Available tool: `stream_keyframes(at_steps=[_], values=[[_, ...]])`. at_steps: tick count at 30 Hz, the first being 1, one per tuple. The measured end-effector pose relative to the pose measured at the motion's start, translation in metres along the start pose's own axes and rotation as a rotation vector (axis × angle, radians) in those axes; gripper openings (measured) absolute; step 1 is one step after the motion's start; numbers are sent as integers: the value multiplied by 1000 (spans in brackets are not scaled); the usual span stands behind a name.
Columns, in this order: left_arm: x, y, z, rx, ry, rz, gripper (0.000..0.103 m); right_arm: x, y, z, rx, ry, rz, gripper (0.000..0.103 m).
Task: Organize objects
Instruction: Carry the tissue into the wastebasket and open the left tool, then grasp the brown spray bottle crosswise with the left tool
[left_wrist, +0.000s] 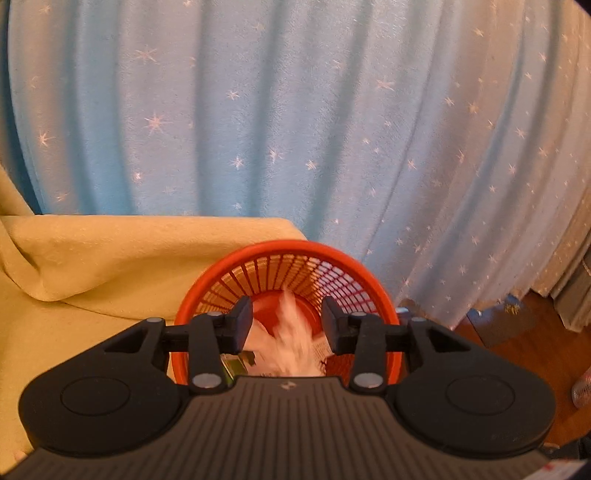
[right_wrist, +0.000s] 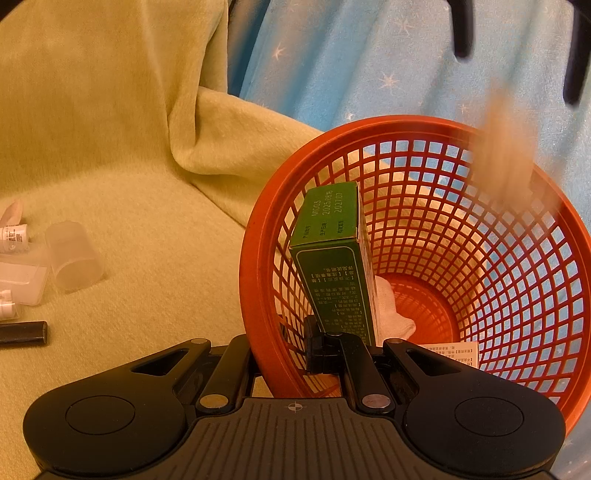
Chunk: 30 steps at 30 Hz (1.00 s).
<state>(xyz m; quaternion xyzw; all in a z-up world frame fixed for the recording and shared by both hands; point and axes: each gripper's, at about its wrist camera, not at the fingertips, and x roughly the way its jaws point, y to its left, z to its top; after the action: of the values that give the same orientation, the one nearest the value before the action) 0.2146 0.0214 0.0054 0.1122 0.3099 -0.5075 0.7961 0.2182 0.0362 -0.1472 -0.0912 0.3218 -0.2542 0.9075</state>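
Red basket (right_wrist: 480, 229) already holds our green box (right_wrist: 332, 258); left gripper (left_wrist: 288, 325) gapes empty, right gripper (right_wrist: 280, 354) pinches its rim, clutter (right_wrist: 26, 273) at nine o'clock remains.

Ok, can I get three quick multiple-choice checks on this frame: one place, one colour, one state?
1. Where is the green box?
A. on a shelf
B. in a drawer
C. in the basket

2. What colour is the basket?
A. red
B. blue
C. white

3. How is the right gripper?
A. wide open
B. shut on the basket's rim
C. shut on a spoon

Answers:
1 C: the box stands leaning against the mesh wall inside the basket.
2 A: the rim and mesh are red in both views.
3 B: one finger sits outside the rim and one inside, pinched together.
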Motion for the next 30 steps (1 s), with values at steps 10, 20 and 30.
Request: stream_keyframes(at_steps=[10,20,30], values=[[-58,76,-47,-200,-56,252,36,1,-3,1,13,-3,5,5],[-124,160,-145,-380,12,542,45,0,-4,0,15,-1,5,5],[-96,169,-239,-457,159,592,52,0,-4,0,16,0,4,5]])
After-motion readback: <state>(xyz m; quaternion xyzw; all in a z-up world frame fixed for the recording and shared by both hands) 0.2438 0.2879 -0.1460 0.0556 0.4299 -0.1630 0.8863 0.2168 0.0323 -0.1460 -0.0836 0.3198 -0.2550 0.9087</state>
